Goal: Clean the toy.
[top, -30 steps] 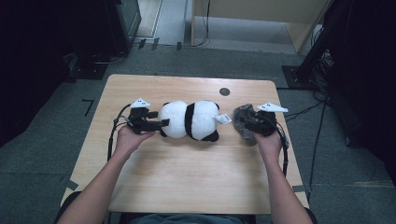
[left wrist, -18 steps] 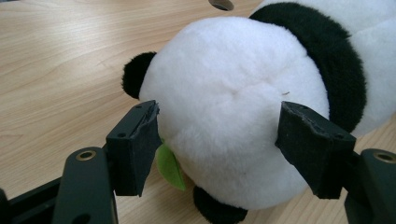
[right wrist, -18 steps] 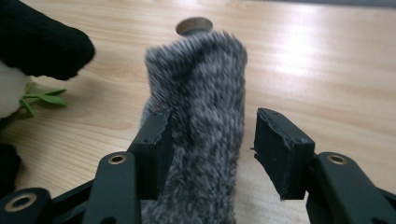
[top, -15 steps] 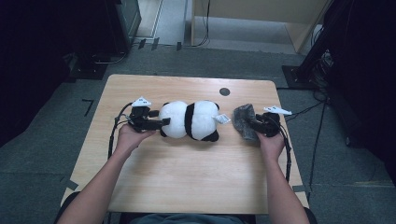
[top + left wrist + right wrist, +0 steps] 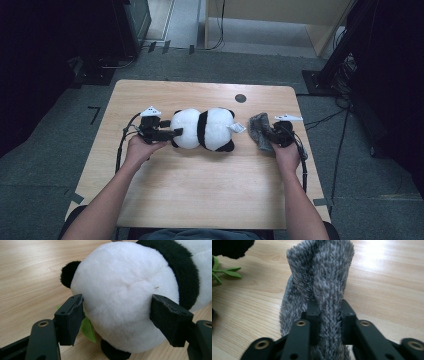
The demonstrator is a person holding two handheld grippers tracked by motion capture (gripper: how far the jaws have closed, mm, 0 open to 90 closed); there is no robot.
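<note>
Item 1: plush panda [image 5: 205, 129]. Lies on its side across the middle of the wooden desk [image 5: 200, 195], white head end toward the person's left, black band around the body, a white sewn tag at its right end. In the left gripper view the panda [image 5: 125, 297] shows a black ear at upper left, a black paw below, and a green felt leaf [image 5: 88, 328] tucked under it. Position unchanged from the earlier frames.

Item 2: left gripper [image 5: 172, 134]. Held in the left hand [image 5: 137, 149], level with the desk, pointing at the panda's head end. In its own view the left gripper [image 5: 122, 317] has its jaws spread wide, one on each side of the white plush; the left jaw touches the fur, the right jaw sits at its edge. No squeeze is visible. Placement as before.

Item 3: grey fuzzy cloth [image 5: 260, 131]. Crumpled piece just beside the panda's tagged end, apart from it, on the right part of the desk. In the right gripper view the cloth [image 5: 324, 277] rises as an upright fold.

Item 4: right gripper [image 5: 270, 136]. Held in the right hand [image 5: 287, 152]. Its own view shows the right gripper [image 5: 328, 315] closed tight on the fold of cloth, fibres pinched between both jaws. Compared with a second ago, this gripper and its grey top plate sit lower and nearer the person, and the cloth looks more bunched.

Item 5: round dark grommet [image 5: 240, 98], at the far edge of the desk, beyond the panda.
</note>
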